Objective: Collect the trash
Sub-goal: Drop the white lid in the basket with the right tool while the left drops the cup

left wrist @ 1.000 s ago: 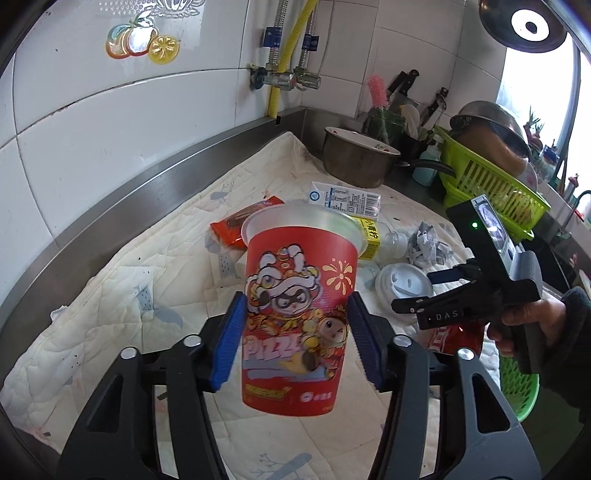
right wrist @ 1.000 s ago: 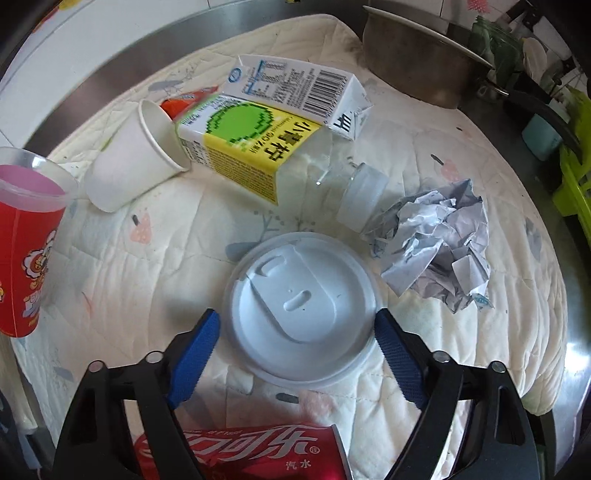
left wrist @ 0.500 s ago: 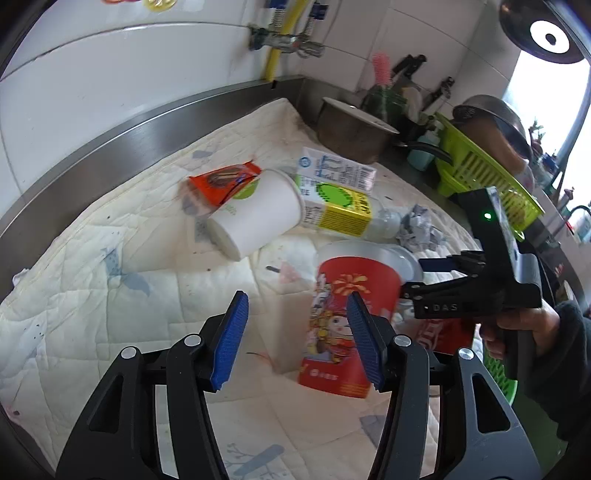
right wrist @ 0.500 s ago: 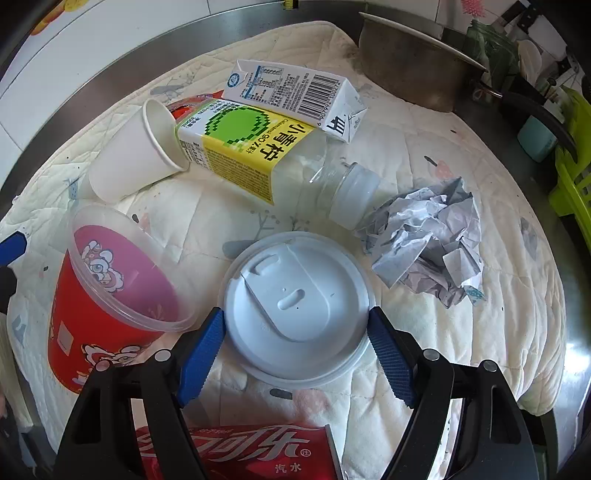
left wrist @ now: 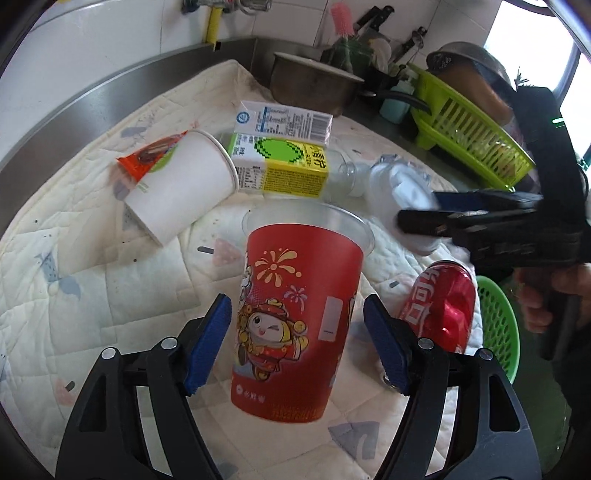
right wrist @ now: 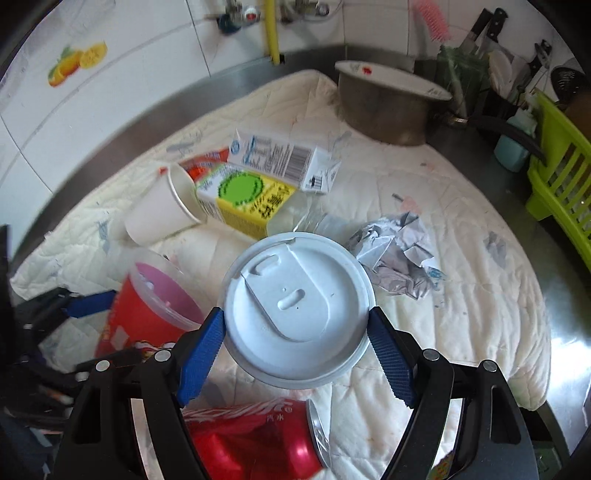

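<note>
The cup point(left wrist: 299, 317) is red with cartoon figures and fireworks. The lid point(right wrist: 295, 308) is white, the can point(right wrist: 255, 439) red, the carton point(left wrist: 280, 168) yellow-green.

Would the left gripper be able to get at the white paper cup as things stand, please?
Probably not directly: the red plastic cup stands between the open left gripper and the white paper cup, which lies on its side beyond it, up-left. Going round its left side looks clear.

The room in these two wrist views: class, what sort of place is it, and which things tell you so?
Most likely a home kitchen counter. A metal pot stands by the tiled wall, a green dish rack sits beside it, and knives stand behind.
</note>
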